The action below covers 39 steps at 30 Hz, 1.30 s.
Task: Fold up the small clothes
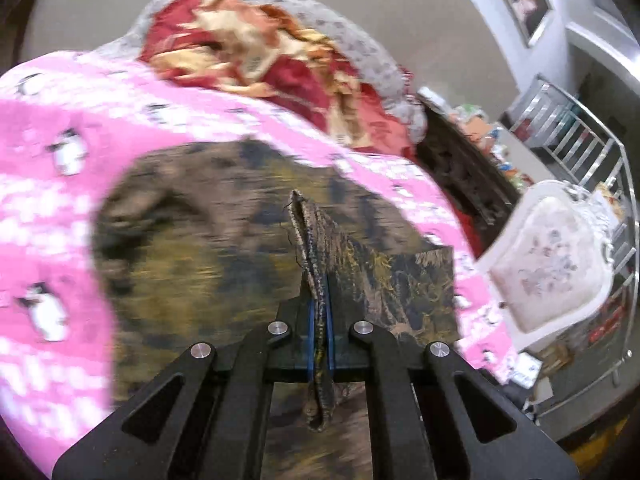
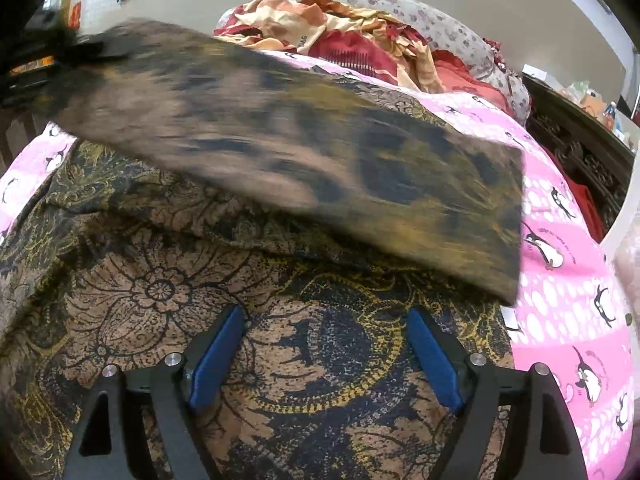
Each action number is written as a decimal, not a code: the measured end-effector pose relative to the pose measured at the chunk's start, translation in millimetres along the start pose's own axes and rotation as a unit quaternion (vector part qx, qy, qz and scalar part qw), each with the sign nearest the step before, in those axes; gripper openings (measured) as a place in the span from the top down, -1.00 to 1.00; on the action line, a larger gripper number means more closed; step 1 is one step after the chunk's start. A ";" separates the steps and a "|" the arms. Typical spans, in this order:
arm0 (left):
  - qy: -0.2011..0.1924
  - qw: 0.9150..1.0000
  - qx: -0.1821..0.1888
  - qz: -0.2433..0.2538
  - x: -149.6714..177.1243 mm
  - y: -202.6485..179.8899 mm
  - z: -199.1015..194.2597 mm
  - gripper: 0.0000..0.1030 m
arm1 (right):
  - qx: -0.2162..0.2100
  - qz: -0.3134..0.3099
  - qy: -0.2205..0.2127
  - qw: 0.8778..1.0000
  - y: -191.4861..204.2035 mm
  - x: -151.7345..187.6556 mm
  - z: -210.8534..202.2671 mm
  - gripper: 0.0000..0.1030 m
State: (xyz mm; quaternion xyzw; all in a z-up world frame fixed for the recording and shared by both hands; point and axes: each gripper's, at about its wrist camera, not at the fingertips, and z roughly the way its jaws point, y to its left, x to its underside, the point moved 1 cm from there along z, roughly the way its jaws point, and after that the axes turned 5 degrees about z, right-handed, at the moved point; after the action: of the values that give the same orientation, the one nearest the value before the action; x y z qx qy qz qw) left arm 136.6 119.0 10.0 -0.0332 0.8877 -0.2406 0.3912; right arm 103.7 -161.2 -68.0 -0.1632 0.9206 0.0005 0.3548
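A: What did the left gripper [image 1: 319, 312] have hold of?

B: Its jaws were shut tight on a bunched edge of the patterned garment [image 1: 208, 264], a brown cloth with black and yellow floral print. The pinched fold stood up between the blue pads [image 1: 311, 322] and hung out below them as well.

A: And the rest of the cloth?

B: It lay spread on the pink penguin-print blanket [image 1: 44, 208] covering the bed. From the right wrist view, one part of the garment [image 2: 304, 352] lay flat under the camera, while another part was lifted across the upper half of the frame toward the top left. That raised part was blurred, so I could only guess at its exact shape.

A: The right gripper [image 2: 326, 356]?

B: Its jaws stood wide apart, holding nothing. The blue pads [image 2: 218, 356] sat just over the flat cloth, one to either side of a round yellow motif; whether they touched it I couldn't tell.

A: Anything behind?

B: A heap of red and cream fabric [image 1: 256, 60] lay at the far end of the bed, against a grey-spotted pillow [image 2: 452, 36].
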 end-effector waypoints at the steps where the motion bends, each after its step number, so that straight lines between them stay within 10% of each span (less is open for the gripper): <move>1: 0.002 1.000 -0.012 -0.005 1.5 11.6 -3.1 0.95 | 0.001 0.000 0.000 1.000 0.6 0.0 0.1 -0.59; 14: 0.060 0.986 -0.156 -0.004 37.2 74.1 21.0 0.89 | 0.000 0.035 0.039 0.999 -14.4 -3.5 7.7 -1.00; 25: -0.051 0.979 -0.200 -0.001 12.3 40.8 -31.2 0.85 | -0.012 0.037 0.062 0.997 -16.9 -6.4 5.5 -0.97; 27: -0.059 0.984 -0.168 -0.004 6.9 30.9 -28.8 0.85 | -0.040 0.062 0.034 0.997 -29.1 -14.2 -10.3 -0.32; 30: -0.015 0.982 -0.191 0.002 5.0 26.9 2.4 0.85 | -0.047 0.101 -0.044 0.993 -53.3 -37.7 -40.4 -0.18; 31: 0.001 0.979 -0.203 0.006 6.9 27.3 14.9 0.85 | -0.057 0.103 -0.054 0.992 -58.8 -51.5 -41.2 0.19; 34: 0.054 0.972 -0.226 -0.008 21.3 41.7 50.5 0.85 | -0.098 0.101 -0.012 0.990 -61.9 -78.5 -14.3 0.83; 39: 0.012 0.975 -0.222 0.019 48.1 47.2 47.4 0.83 | -0.041 0.078 0.079 0.993 -89.3 -66.7 50.8 0.88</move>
State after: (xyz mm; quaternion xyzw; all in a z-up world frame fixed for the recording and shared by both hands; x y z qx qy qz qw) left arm 143.1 129.8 -71.4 -0.0998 0.9240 -0.0304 0.3678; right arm 210.1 -219.8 -52.1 -0.1047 0.9548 0.0530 0.2732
